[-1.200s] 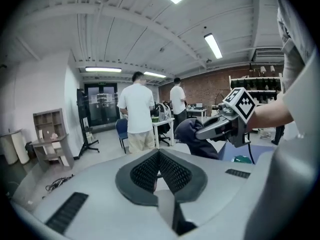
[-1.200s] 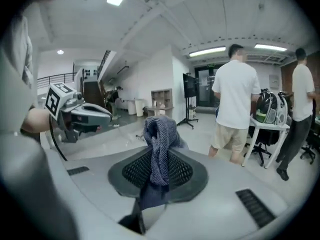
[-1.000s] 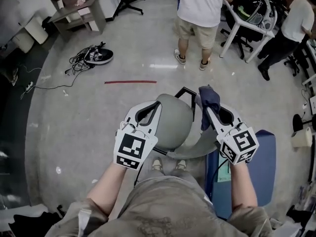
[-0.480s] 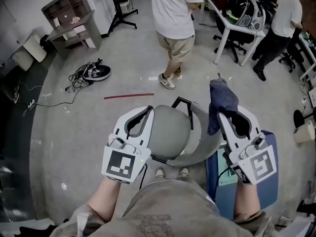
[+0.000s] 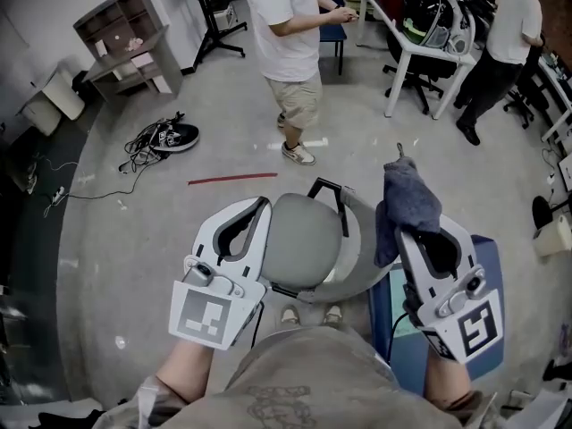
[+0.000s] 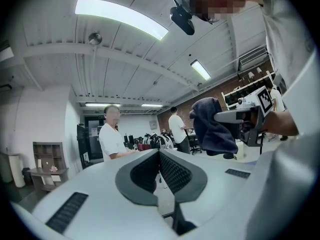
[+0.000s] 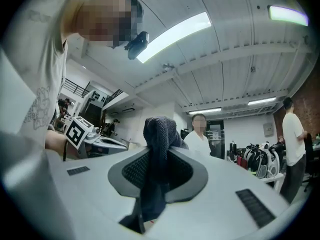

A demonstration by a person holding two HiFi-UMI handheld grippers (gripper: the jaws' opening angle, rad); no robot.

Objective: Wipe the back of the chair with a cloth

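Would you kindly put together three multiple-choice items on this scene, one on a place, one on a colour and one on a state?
1. Where is the cloth?
A. Lying on the grey shelf.
B. Between the right gripper's jaws.
C. Under the white desk.

2. What colour is the tape strip on the floor?
A. Red.
B. Yellow.
C. Green.

3. How do the left gripper's jaws stand?
A. Wide apart.
B. Closed on the cloth.
C. Together, with nothing between.

Answers:
1 B, the right gripper view shows the jaws pinching it.
2 A, the head view shows a red line beyond the chair.
3 C, the left gripper view shows the jaws meeting, empty.
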